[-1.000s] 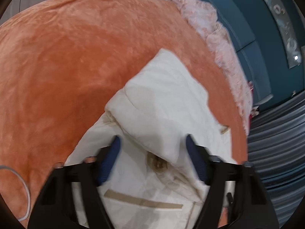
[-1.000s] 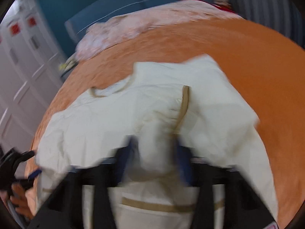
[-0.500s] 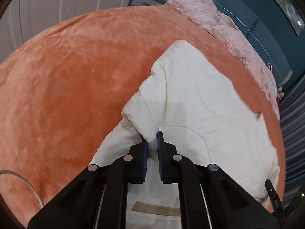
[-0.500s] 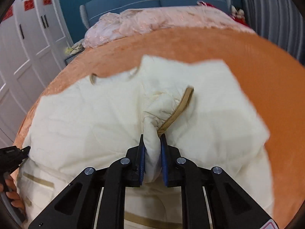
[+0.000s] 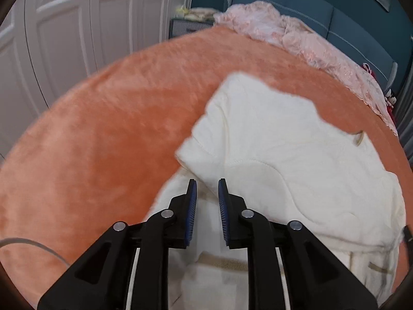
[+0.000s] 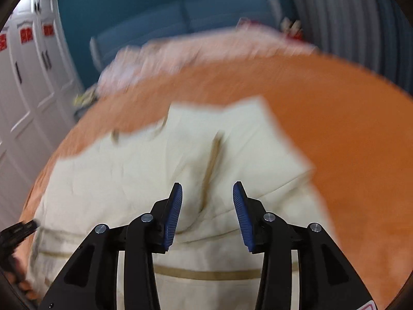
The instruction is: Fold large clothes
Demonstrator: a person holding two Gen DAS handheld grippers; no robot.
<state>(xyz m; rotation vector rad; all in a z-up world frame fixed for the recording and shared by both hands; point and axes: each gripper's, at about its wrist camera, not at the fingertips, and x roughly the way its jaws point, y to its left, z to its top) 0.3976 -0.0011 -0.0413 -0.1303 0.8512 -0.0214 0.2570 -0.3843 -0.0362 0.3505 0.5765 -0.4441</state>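
Observation:
A cream quilted jacket [image 5: 296, 155] with tan trim lies spread on the orange plush blanket [image 5: 103, 134], its left sleeve folded in over the body. My left gripper [image 5: 207, 193] hovers just short of that folded sleeve. Its jaws are opening a narrow gap and the pads press on nothing. In the right wrist view the jacket [image 6: 155, 160] shows a tan-edged fold [image 6: 213, 155] down its middle. My right gripper [image 6: 207, 196] stands above it with jaws opening wide and only cloth below. The left gripper's tip [image 6: 18, 230] shows at the left edge.
Pink lacy bedding [image 5: 309, 44] is heaped along the far side of the bed against a blue headboard [image 5: 348, 20]. White wardrobe doors [image 5: 77, 25] stand to the left and a grey curtain [image 6: 348, 25] to the right. A white cable [image 5: 31, 245] trails over the blanket.
Half a second ago both grippers pinched folds of the jacket. Both have let go now, with jaws parted, and have drawn back a little. The cloth lies on the jacket.

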